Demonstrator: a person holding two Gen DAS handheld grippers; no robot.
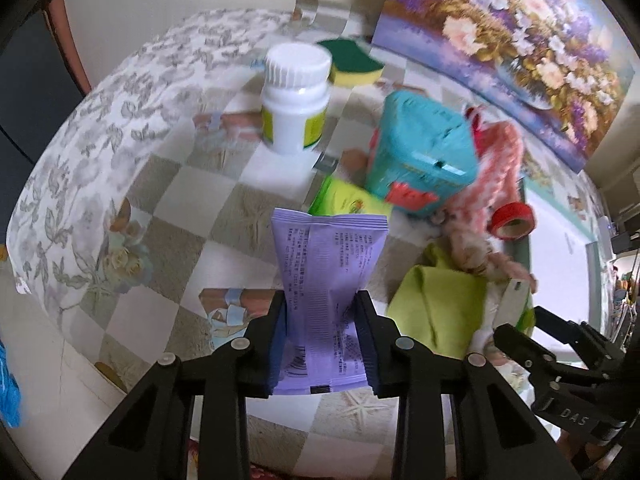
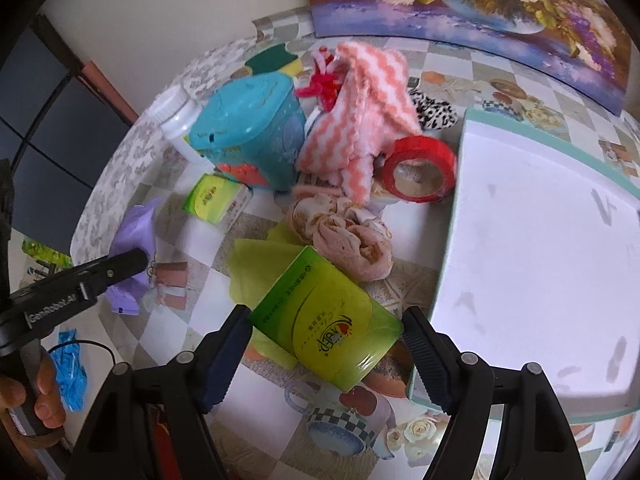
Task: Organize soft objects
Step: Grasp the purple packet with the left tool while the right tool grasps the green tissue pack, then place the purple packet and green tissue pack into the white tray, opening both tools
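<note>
**Both tongs loaded, white tray waiting at the right**

The left tongs (image 1: 322, 344) pinch a purple soft packet (image 1: 328, 280) between their pads, holding it upright above the checked desk (image 1: 180, 184). The right tongs (image 2: 326, 350) carry a green tissue pack (image 2: 326, 320) tilted between their fingers; the left finger touches the pack, but whether the right finger presses it I cannot tell.

Going left to right across the desk: one white bottle (image 1: 296, 96), one green-and-yellow sponge (image 1: 352, 62) behind it, one small green pack (image 2: 216, 198), one teal box (image 2: 256, 136), one red pipe-cleaner tangle (image 2: 320, 84), one pink-and-white striped cloth (image 2: 360, 120), one rolled pinkish cloth (image 2: 344, 236) lying on one lime-green cloth (image 2: 256, 268), one spotted black-and-white item (image 2: 434, 110), one roll of red tape (image 2: 418, 168), and one white tray (image 2: 540, 240) with a teal rim, its visible floor bare.

This looks like the carrying step: two soft packs are lifted and nothing has been sorted into the tray yet. The next move likely calls for swinging the green tissue pack rightward over the tray's rim and spreading the tongs there, then bringing the purple packet across the clutter without brushing the teal box or the tape.
</note>
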